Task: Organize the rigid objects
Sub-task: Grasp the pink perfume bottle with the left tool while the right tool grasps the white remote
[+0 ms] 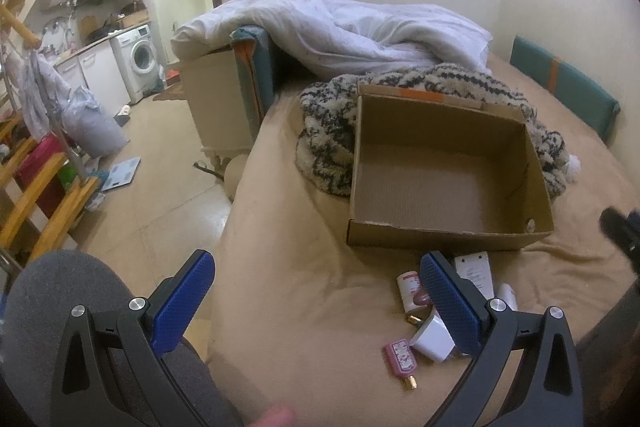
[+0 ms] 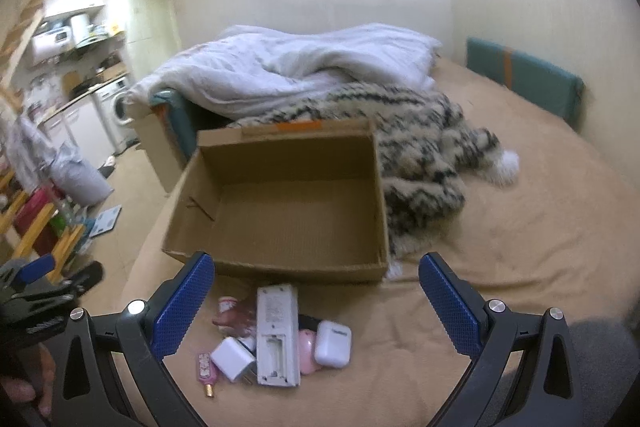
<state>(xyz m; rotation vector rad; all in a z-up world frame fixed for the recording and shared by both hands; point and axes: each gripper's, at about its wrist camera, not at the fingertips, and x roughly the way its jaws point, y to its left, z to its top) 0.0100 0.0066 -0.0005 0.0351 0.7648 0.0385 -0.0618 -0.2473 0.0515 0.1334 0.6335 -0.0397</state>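
An empty open cardboard box [image 2: 288, 219] sits on the tan bed; it also shows in the left wrist view [image 1: 444, 179]. In front of it lies a small pile: a white remote [image 2: 277, 335], a white earbud case [image 2: 333, 342], a white charger plug [image 2: 232, 359], a pink flat bottle [image 2: 206, 371] and a pink-and-white tube [image 2: 230, 313]. My right gripper [image 2: 316, 303] is open above the pile, holding nothing. My left gripper [image 1: 316, 303] is open and empty, left of the pile; its right finger hides part of the charger [image 1: 432, 341].
A patterned fuzzy blanket [image 2: 420, 155] and a white duvet [image 2: 288, 67] lie behind the box. A teal cushion [image 2: 524, 79] leans on the wall. The bed's left edge [image 1: 236, 211] drops to the floor, with a wooden ladder [image 1: 44, 211] and clutter beyond.
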